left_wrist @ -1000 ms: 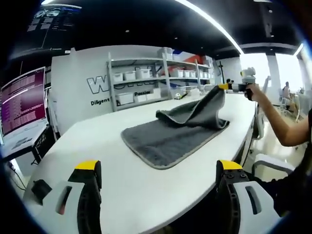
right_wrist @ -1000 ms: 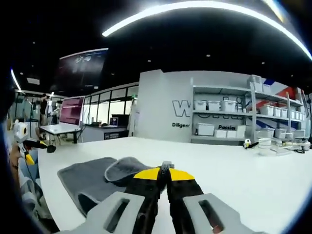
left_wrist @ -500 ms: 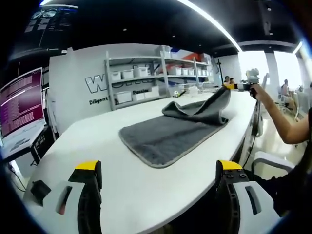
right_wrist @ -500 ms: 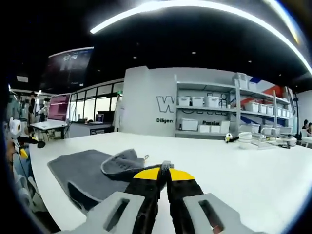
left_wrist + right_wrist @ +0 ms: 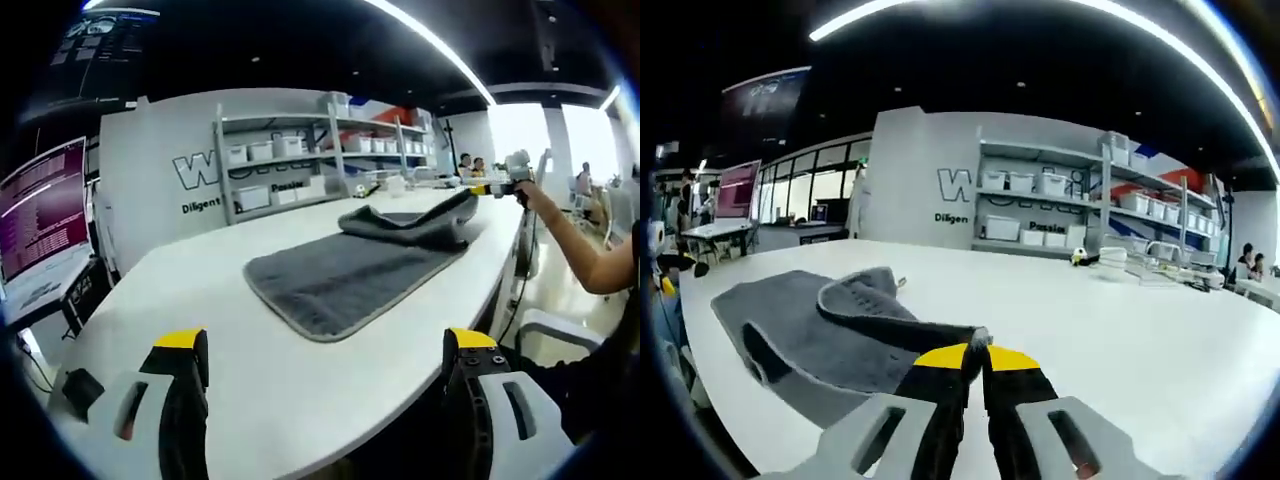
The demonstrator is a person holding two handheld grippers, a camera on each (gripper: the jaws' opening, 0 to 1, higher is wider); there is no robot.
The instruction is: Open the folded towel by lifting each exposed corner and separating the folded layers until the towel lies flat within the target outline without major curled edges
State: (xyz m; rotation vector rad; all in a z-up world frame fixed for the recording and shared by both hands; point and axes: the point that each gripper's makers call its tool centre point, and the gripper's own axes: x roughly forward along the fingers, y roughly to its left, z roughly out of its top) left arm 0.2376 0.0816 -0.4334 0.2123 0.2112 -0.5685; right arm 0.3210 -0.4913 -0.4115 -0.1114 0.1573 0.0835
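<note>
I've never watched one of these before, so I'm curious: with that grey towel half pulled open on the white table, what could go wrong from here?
The right gripper pinches just the towel corner, so the cloth could slip free and flop back folded. The pull heads toward the table edge, so the corner might end up hanging over it. The left gripper is open and off the cloth, so the flat part may drag along.

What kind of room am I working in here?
Likely a lab or workshop-style office: metal shelving stacked with white storage bins, a monitor showing text, lettering on the wall, and a long white table holding the grey towel.
</note>
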